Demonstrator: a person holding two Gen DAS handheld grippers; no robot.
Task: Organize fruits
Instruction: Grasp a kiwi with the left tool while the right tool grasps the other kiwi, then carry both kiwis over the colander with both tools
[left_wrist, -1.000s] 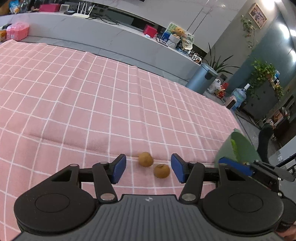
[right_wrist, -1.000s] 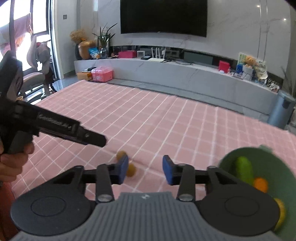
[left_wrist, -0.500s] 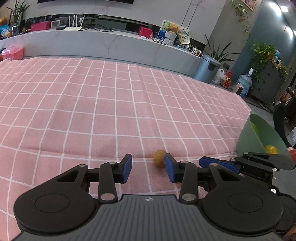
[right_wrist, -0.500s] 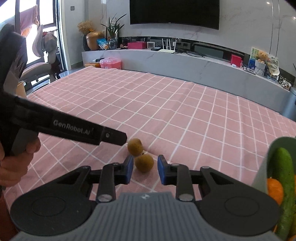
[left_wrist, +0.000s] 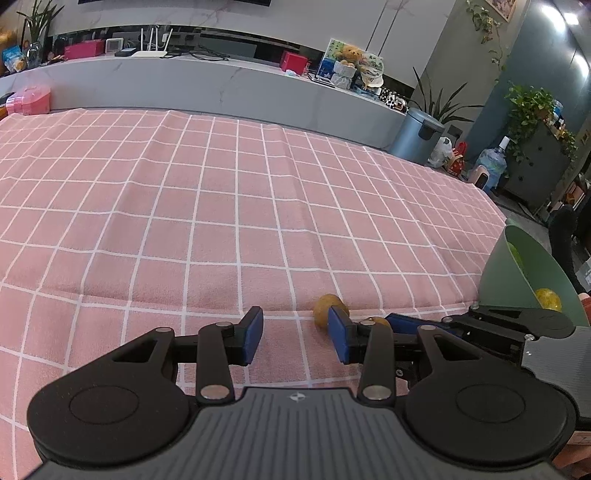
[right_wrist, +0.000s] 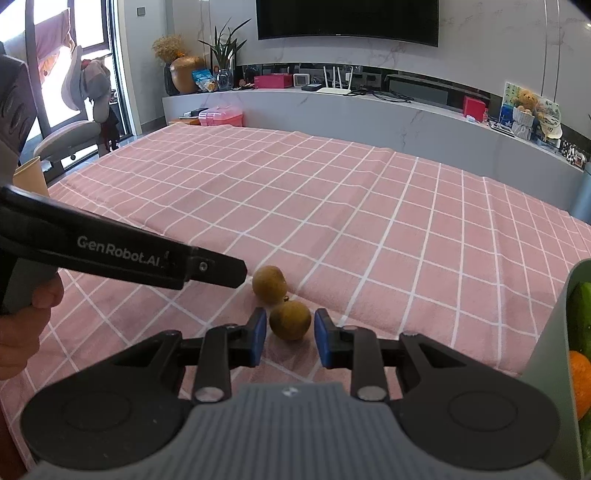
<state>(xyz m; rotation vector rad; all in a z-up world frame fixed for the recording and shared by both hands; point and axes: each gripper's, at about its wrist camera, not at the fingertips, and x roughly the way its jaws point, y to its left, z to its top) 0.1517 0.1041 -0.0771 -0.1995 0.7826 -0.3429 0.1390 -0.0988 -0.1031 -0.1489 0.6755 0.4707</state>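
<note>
Two small brown fruits lie touching on the pink checked cloth. My right gripper is shut on the nearer brown fruit, its blue pads against the fruit's sides. The farther brown fruit rests free just behind it. In the left wrist view my left gripper stands open and empty, and the free fruit sits just past its right pad. The gripped fruit peeks out behind that finger. One finger of the left gripper reaches in beside the free fruit.
A green bowl stands at the right edge of the cloth, its wall close to my right gripper. It holds a cucumber, an orange and a yellow fruit. A paper cup stands far left.
My right gripper came down and forward to the fruits and narrowed its jaws onto the nearer one. My left gripper's jaws narrowed, and both fruits now sit right of its gap.
</note>
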